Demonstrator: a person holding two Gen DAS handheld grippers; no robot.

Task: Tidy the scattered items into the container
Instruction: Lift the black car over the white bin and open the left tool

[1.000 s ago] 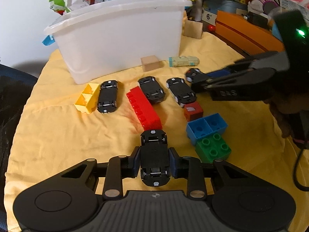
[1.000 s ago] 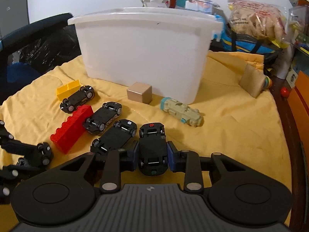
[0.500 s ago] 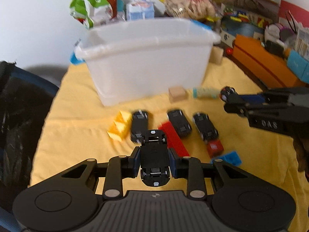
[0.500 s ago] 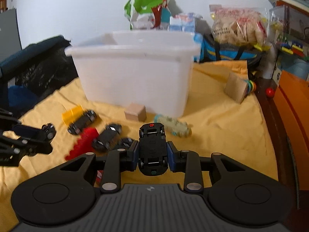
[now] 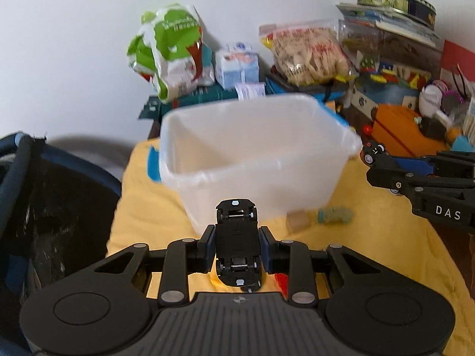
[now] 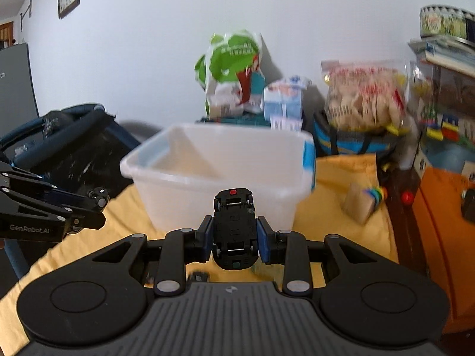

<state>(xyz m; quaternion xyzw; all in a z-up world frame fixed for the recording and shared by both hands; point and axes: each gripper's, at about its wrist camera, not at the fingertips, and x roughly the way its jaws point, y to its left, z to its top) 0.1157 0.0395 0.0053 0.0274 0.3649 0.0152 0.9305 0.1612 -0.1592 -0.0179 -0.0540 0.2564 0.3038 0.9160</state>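
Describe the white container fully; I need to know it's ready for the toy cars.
The white container is a translucent plastic tub with a rolled rim, lidless and upright on the yellow cloth. Its visible interior looks empty, though the floor is partly hidden. A blue patch shows at its right end. A small wooden cube sits at its base; contact is unclear.

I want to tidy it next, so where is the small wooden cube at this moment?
In the left wrist view, the wooden cube lies on the yellow cloth at the white container front right corner, left of the pale green toy vehicle.
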